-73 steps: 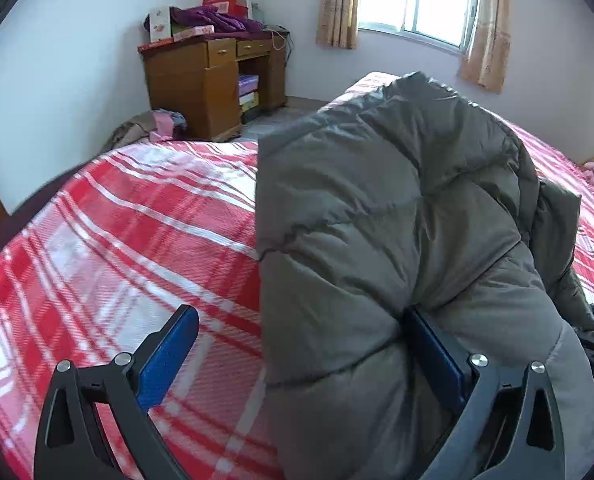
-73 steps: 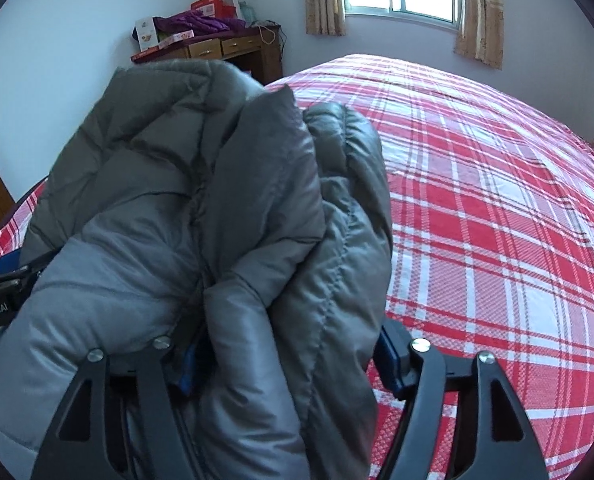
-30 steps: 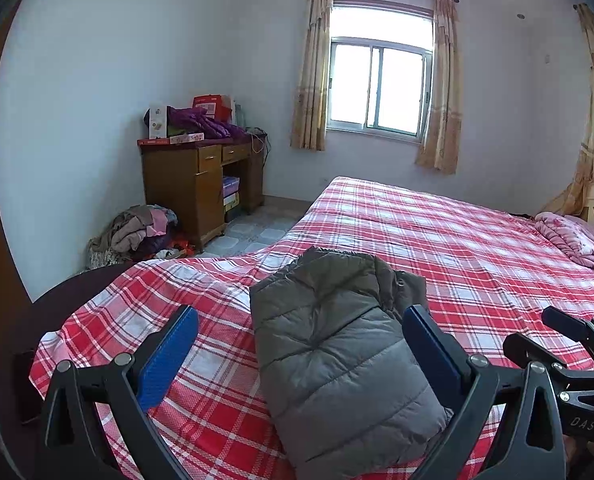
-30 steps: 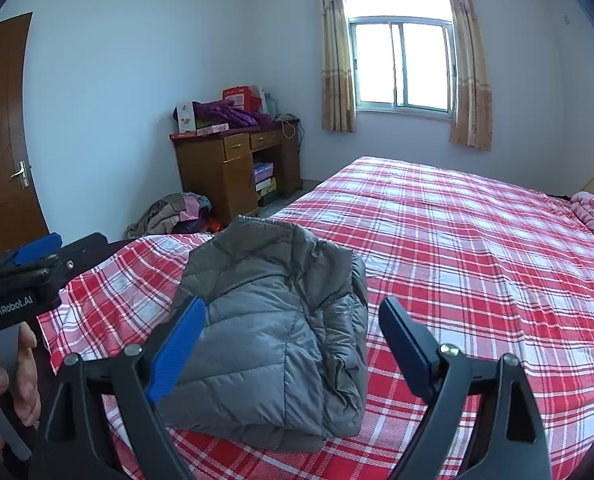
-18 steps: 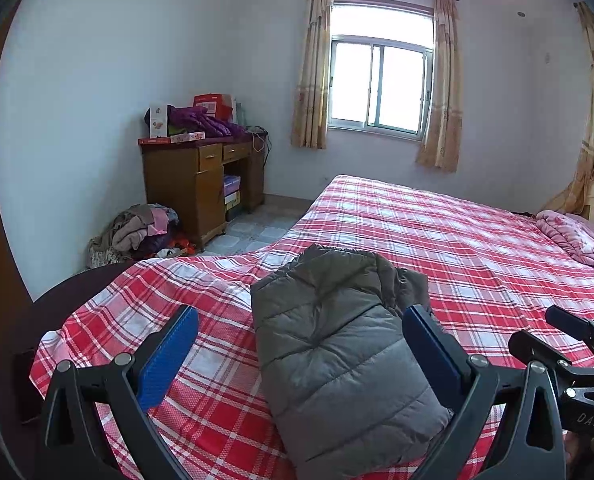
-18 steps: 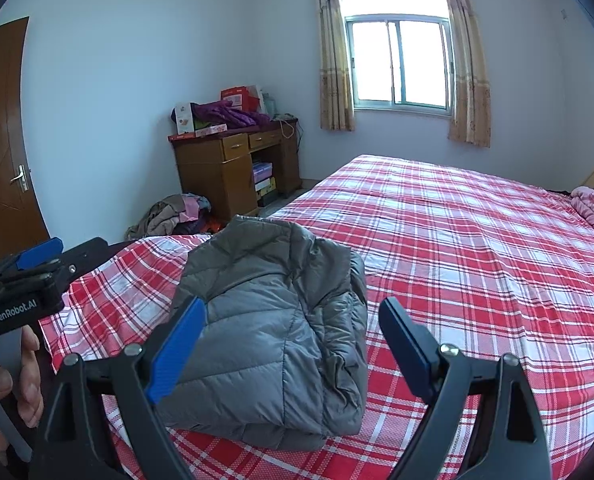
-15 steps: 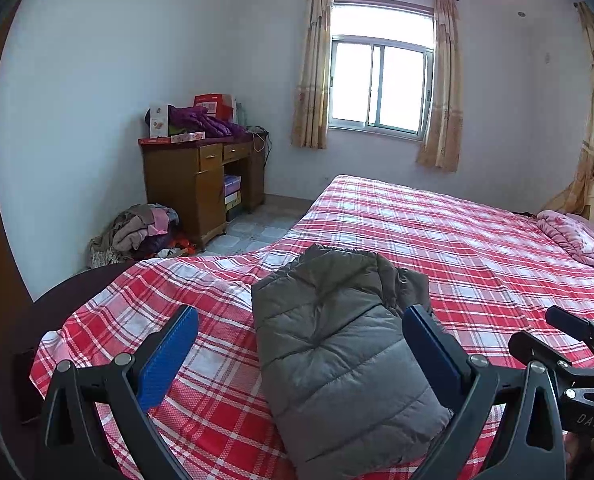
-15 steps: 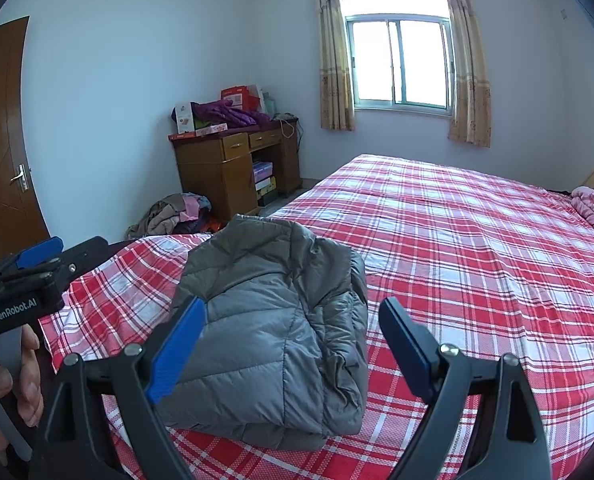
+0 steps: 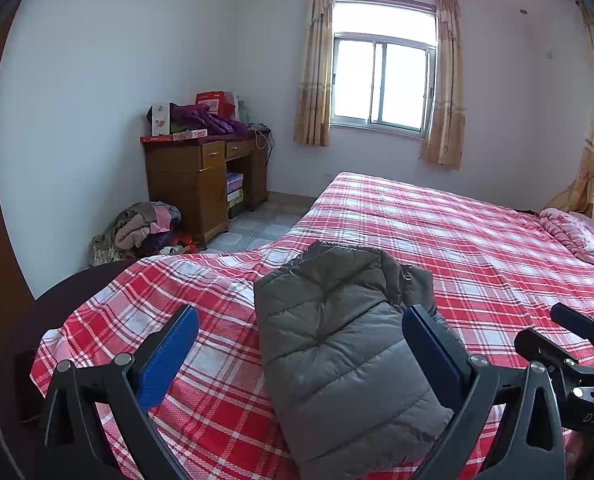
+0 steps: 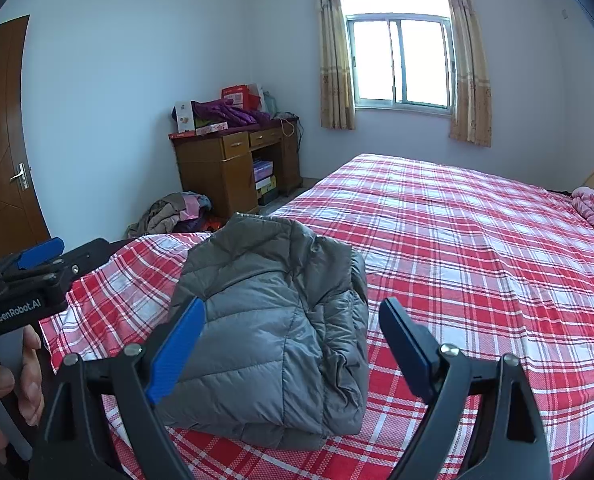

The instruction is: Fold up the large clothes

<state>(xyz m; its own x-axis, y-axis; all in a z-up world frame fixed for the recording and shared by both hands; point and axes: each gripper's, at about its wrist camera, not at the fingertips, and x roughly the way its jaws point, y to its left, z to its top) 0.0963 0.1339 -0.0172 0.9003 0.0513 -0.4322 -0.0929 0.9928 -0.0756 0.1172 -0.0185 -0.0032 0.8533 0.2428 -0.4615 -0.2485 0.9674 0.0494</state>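
A grey puffer jacket [image 9: 337, 344] lies folded into a compact bundle near the foot corner of the bed; it also shows in the right wrist view [image 10: 277, 320]. My left gripper [image 9: 299, 344] is open and empty, held back from the jacket and above it. My right gripper [image 10: 291, 336] is open and empty too, also pulled back from the jacket. The left gripper body shows at the left edge of the right wrist view [image 10: 25, 284], and the right gripper body shows at the right edge of the left wrist view [image 9: 569, 364].
The bed has a red and white plaid cover [image 9: 457, 240]. A pink blanket [image 9: 577, 232] lies at its head. A wooden desk [image 9: 201, 176] with boxes and purple clothes stands at the far wall. A clothes pile [image 9: 137, 232] lies on the floor. A brown door [image 10: 1, 160] is at the left.
2.4 s ago both grippers were close against the jacket, with it between their jaws. Since then both have drawn back open; the jacket lies still. Nothing has moved in the last second.
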